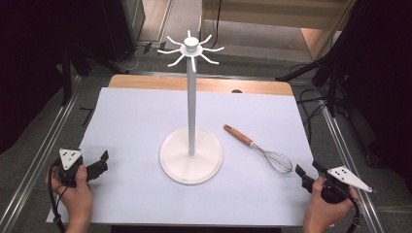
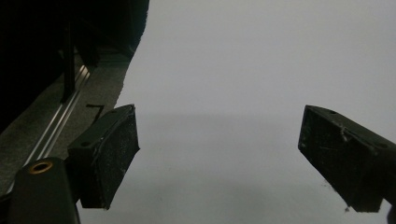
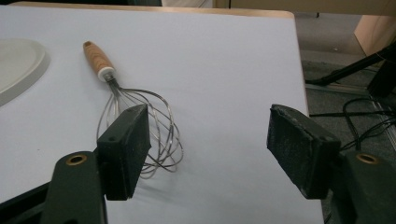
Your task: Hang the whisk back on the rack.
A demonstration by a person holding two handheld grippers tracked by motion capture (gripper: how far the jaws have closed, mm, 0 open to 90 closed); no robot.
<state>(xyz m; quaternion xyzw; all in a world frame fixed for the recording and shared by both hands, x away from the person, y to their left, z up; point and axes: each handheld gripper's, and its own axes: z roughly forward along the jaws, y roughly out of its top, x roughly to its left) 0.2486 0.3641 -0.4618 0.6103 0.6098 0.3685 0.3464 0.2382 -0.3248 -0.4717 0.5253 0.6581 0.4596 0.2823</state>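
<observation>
A white stand (image 1: 191, 97) with a round base (image 1: 191, 156) and a ring of hooks (image 1: 191, 48) on top rises from the middle of the table. A wire whisk (image 1: 258, 149) with a wooden handle (image 3: 97, 59) lies flat to the right of the base, its wire head (image 3: 142, 127) toward the front right. My right gripper (image 1: 307, 175) rests near the table's front right, open, just right of the whisk head. In the right gripper view its left fingertip (image 3: 126, 149) stands in front of the wires. My left gripper (image 1: 100, 163) lies open at the front left, with nothing between its fingers (image 2: 112, 154).
A pale sheet (image 1: 141, 116) covers the wooden table (image 1: 145, 81). Metal rails (image 1: 43, 145) run along both sides. Black stands and cables (image 1: 316, 97) lie on the floor to the right, dark equipment (image 1: 111, 43) at the back left.
</observation>
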